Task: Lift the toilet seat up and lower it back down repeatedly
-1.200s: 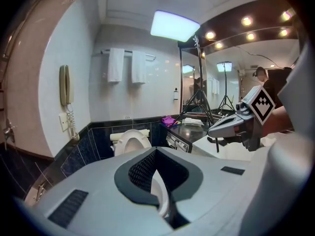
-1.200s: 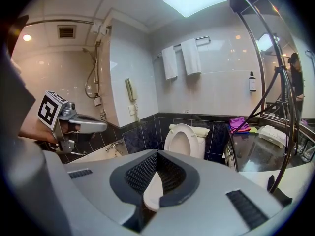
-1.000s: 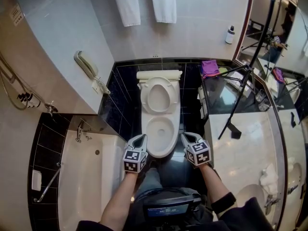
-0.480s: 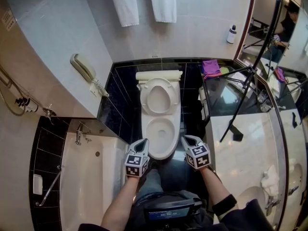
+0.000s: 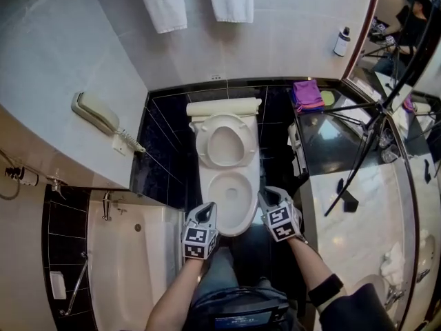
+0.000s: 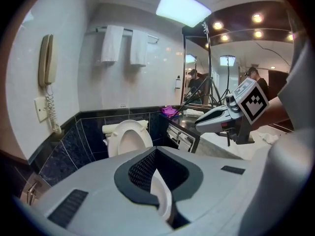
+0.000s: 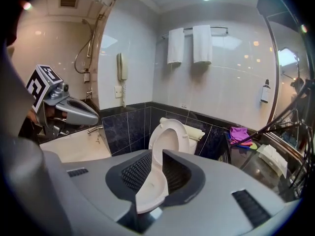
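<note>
both tilt downward flanking toilet bowl (image 5: 232, 193): left gripper (image 5: 204, 211) ajar, right gripper (image 5: 268, 196) jaws just opening, empty

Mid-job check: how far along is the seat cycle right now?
Done: the toilet seat stands raised against the tank, so a lift looks complete. In hand: the left gripper and right gripper hover at the front of the bowl, jaws apart, gripping nothing; the right's jaws have just been opening, only the bowl showing between them. Remaining: lower the seat, then repeat.
</note>
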The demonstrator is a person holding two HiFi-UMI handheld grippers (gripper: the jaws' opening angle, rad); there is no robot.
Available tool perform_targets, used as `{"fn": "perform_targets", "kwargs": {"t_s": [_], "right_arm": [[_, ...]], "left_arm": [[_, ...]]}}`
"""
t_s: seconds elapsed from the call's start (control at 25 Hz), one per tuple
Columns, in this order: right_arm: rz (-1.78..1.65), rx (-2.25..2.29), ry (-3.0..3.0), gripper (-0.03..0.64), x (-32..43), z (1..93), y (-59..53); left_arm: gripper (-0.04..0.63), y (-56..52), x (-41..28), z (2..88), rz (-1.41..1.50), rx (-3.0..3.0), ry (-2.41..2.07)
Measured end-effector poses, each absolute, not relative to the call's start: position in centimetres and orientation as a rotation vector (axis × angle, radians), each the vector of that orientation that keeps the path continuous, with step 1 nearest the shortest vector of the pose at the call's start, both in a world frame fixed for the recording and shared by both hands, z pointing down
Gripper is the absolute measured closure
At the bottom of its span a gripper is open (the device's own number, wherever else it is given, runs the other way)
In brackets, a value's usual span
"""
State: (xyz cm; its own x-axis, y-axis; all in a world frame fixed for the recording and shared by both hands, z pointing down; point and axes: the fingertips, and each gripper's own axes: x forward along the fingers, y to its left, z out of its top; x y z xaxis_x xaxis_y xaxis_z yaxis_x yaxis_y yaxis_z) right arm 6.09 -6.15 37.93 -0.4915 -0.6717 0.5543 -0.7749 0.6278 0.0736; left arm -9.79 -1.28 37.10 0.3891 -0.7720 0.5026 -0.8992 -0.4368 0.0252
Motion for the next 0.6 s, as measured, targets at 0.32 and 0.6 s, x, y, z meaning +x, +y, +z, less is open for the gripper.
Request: {"fn": "perform_targets", "kwargs": {"t_s": [0.32,0.6], "right_arm": [[0.029,1.009,-2.217,0.447,2.1,41.0,-18.2],[-0.191,0.904,-2.102,0.407,-0.9,44.3,-29.7]], "left_arm": [[0.604,-11.4,-10.5,41.5,0.623,2.358,-1.389],[0.604,-19.5,-11.7,47.1,0.631,2.328,-1.347]]}}
